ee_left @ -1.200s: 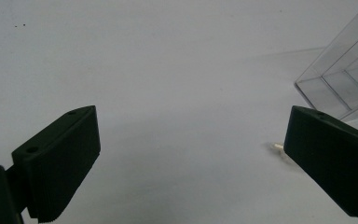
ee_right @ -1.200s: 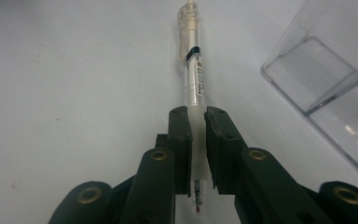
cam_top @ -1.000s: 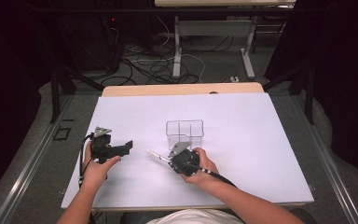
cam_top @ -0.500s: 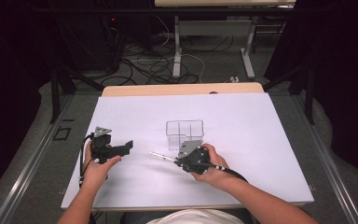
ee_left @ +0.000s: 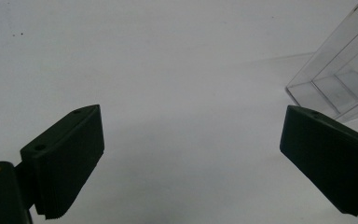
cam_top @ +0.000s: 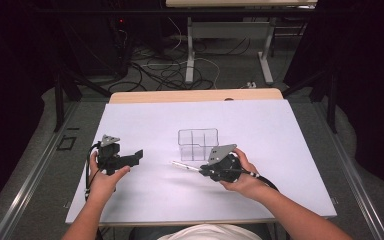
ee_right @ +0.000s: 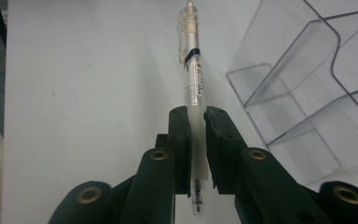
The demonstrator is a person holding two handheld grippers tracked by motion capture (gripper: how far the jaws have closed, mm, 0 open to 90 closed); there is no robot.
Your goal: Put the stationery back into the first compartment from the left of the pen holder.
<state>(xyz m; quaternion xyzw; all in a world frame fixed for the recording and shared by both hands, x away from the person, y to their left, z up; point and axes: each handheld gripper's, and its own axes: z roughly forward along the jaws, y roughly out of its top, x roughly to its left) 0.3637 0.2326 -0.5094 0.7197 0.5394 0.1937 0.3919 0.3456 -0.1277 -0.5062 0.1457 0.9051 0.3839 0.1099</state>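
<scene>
Room first: dark lab, cables on the floor past the far edge, and a white table (cam_top: 290, 150) bare apart from a clear divided organizer (cam_top: 198, 144) near the middle. You look mid-carry, my read being pen-into-organizer: your right gripper (ee_right: 196, 122) is clamped on the grip of a clear pen (ee_right: 193, 74), held roughly level just above the table, beside the organizer's near side, clip end pointing away from the jaws. Next you'd need to tip the pen upright and lift it over the rim into a compartment, while your left gripper (ee_left: 191, 154) idles wide apart and empty over bare table, well to the left.
</scene>
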